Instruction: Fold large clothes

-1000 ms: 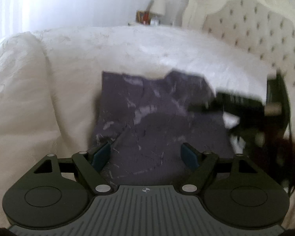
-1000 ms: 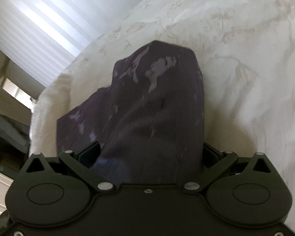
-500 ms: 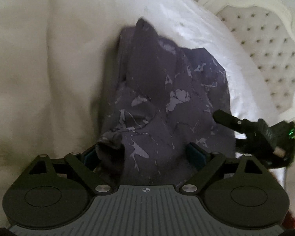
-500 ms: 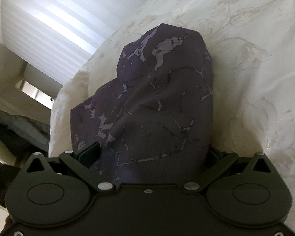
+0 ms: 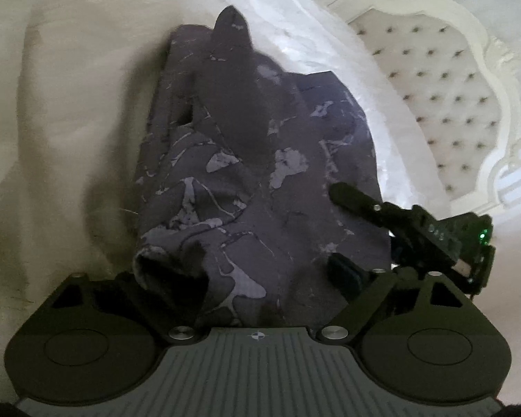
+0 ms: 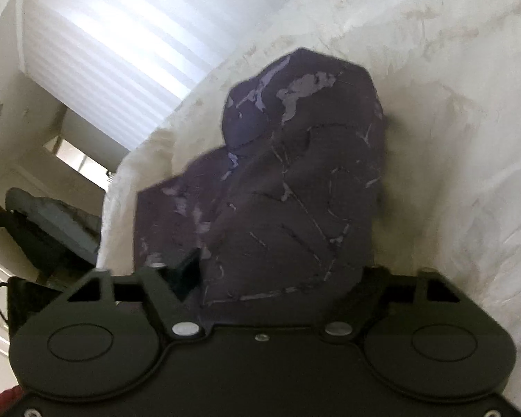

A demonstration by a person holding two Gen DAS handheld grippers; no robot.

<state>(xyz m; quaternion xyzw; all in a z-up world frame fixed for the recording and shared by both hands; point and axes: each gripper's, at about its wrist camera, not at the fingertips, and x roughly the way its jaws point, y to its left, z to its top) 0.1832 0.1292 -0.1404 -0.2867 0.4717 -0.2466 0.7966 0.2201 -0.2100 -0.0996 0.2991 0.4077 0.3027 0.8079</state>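
Note:
A dark purple garment (image 5: 260, 173) with pale marbled streaks lies bunched on a cream bedspread (image 5: 69, 139). My left gripper (image 5: 246, 274) sits at its near edge. Its jaws are closing with a rolled fold of cloth between them. The cloth hides the left finger; the right finger (image 5: 344, 274) shows beside the fabric. My right gripper (image 5: 364, 222) reaches in from the right, one finger lying over the garment's side edge. In the right wrist view the garment (image 6: 295, 180) humps up between the closing jaws of the right gripper (image 6: 283, 264). Its left finger (image 6: 191, 264) touches the fold and the right finger is hidden.
A white tufted headboard (image 5: 434, 87) stands at the upper right of the left wrist view. In the right wrist view, bright window blinds (image 6: 121, 34) and dark furniture (image 6: 45, 229) lie beyond the bed's left edge (image 6: 114, 215). Bare bedspread (image 6: 451, 139) surrounds the garment.
My left gripper tipped down and came in over the garment's near edge, and a fold now fills its jaws. The right gripper's left finger moved inward against the cloth. The garment bunched taller.

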